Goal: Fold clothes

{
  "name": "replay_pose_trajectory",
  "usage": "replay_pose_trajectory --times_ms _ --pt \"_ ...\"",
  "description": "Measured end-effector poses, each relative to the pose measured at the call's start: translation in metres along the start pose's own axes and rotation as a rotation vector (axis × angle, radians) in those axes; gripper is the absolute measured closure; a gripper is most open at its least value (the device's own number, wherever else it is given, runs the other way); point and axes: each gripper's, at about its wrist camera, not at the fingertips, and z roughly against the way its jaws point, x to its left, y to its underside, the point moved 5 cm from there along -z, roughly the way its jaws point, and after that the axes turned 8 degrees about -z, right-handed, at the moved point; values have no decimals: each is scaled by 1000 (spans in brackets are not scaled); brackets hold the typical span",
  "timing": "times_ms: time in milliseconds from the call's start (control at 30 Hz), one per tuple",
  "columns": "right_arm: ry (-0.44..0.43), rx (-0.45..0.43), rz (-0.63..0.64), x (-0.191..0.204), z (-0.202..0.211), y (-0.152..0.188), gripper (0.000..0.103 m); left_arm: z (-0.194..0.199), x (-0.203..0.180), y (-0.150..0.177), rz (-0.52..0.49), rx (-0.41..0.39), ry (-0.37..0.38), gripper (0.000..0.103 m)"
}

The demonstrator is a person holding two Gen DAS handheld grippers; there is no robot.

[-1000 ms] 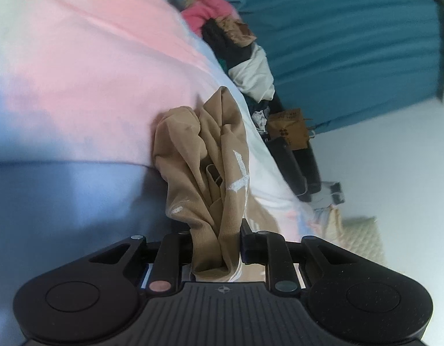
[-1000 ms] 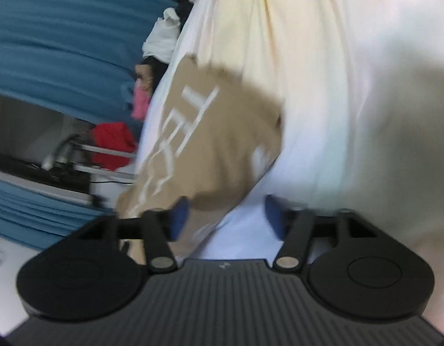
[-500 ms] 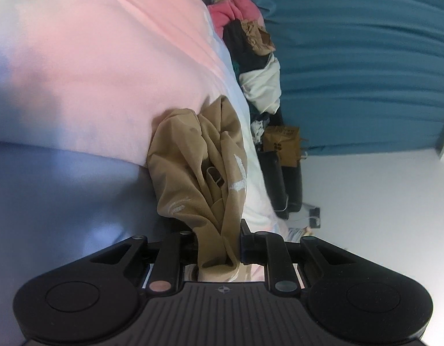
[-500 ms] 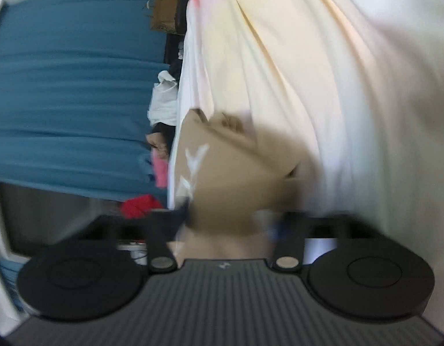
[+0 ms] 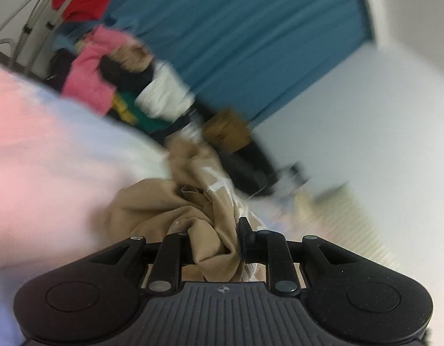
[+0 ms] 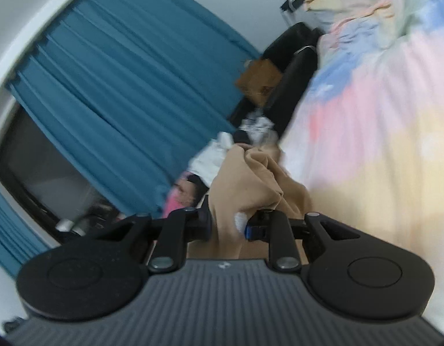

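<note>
Presently, both hand-held grippers are clamped on the same tan garment [image 5: 175,216]. The left hand-held gripper [image 5: 214,248] has its jaws drawn close together with a thick wad of the tan cloth pinched between them; the fabric bunches directly ahead of the fingertips and trails forward and slightly to the right, where white printed lettering shows on a fold. The right hand-held gripper [image 6: 229,222] has just been closing, and its jaws now press on a gathered fold of the tan garment [image 6: 245,178], which rises forward from the fingertips as a crumpled ridge. In each wrist view the cloth lies straight ahead along the fingers, with the pastel bedspread [image 5: 49,144] beneath and to one side, so the garment appears to hang or stretch between the two grips above the bed. Its long axis cannot be read with certainty, since the cloth is still heavily crumpled and both views are blurred. Judgement: neither hand is nearer; each already has its hold, and the coming move turns on drawing the two grips apart so the fabric opens flat. A pile of other clothes [image 5: 106,75] sits beyond the garment, against the blue curtain [image 5: 250,43].
</note>
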Motion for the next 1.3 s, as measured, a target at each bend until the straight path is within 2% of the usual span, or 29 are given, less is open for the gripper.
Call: replay_pose_trajectory --times_ms 33,167,200,233,267,300,333,367,400,533,600,700,833,1033,1167,1300 --pt "38 10 18 -11 5 9 79 -4 5 14 -8 49 -34 80" --pt "210 175 -29 -76 10 66 79 1 46 84 -91 294 -197 77" --pt "228 203 -39 -82 13 73 77 2 56 97 -97 342 -226 76" --pt "240 227 -48 -85 17 77 75 5 63 106 -109 358 -252 70" --pt "252 251 -57 -89 21 82 73 11 64 110 -130 353 -268 59" --pt "263 275 -66 -92 25 86 63 17 65 114 -150 349 -284 52" --pt "275 299 -75 -96 29 90 49 22 62 112 -169 340 -301 35" --pt "287 323 -84 -99 33 95 43 31 54 109 -201 330 -307 21" --pt "287 324 -65 -91 42 92 36 39 46 106 -233 319 -313 18" --pt "273 304 54 -49 78 74 34 71 0 79 -331 236 -311 3" --pt "257 284 123 -21 93 63 33 95 -29 71 -358 206 -298 2" --pt "221 260 209 13 122 50 12 140 -67 61 -419 150 -282 0" --pt "165 227 317 48 166 44 13 211 -113 64 -486 74 -281 0" --pt "86 168 496 86 240 61 13 311 -157 85 -592 -43 -318 0" --pt "24 143 598 103 286 82 13 358 -172 106 -619 -76 -323 0" --pt "-29 125 658 109 318 105 13 386 -180 129 -663 -96 -324 0"
